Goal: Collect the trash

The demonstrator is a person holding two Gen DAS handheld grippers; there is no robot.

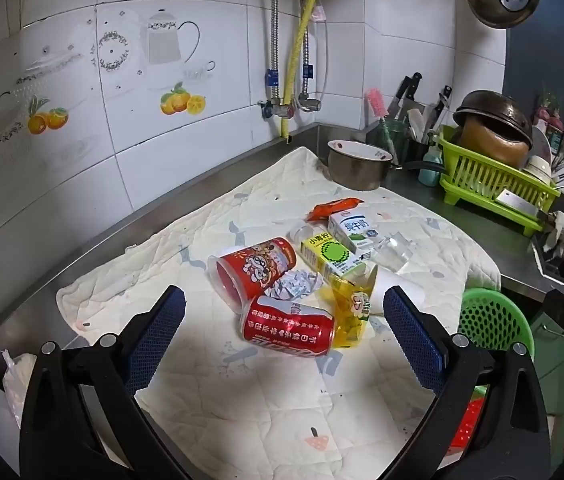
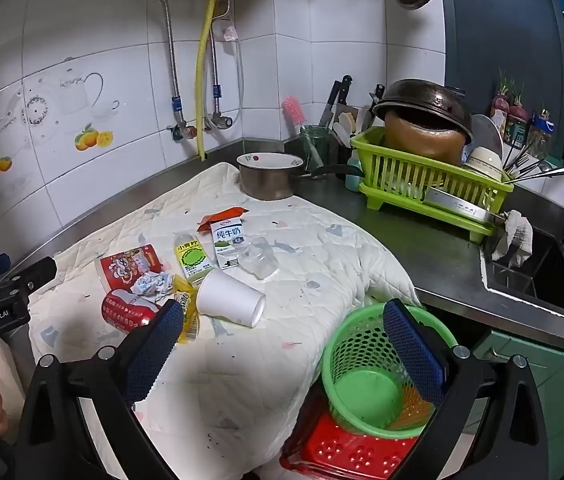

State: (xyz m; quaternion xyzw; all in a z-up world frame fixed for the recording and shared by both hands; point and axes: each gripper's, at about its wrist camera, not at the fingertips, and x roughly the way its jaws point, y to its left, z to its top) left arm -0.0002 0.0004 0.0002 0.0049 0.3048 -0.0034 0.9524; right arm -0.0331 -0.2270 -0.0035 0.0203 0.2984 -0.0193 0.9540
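Left gripper (image 1: 284,322) wide open, empty — crushed red soda can (image 1: 289,332) dead ahead between its fingers, long axis crosswise; right gripper (image 2: 282,336) open, farther.

Glossy metal can (image 1: 288,330), matt paper cup (image 2: 229,298), quilted cloth mat (image 2: 241,360), perforated plastic basket (image 2: 366,364).

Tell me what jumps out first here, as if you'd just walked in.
A heap of trash sits mid-cloth on the steel counter: a red cola can nearest the open left gripper, a tipped white paper cup beside it. The empty green basket waits below the counter edge, framed by the open right gripper.
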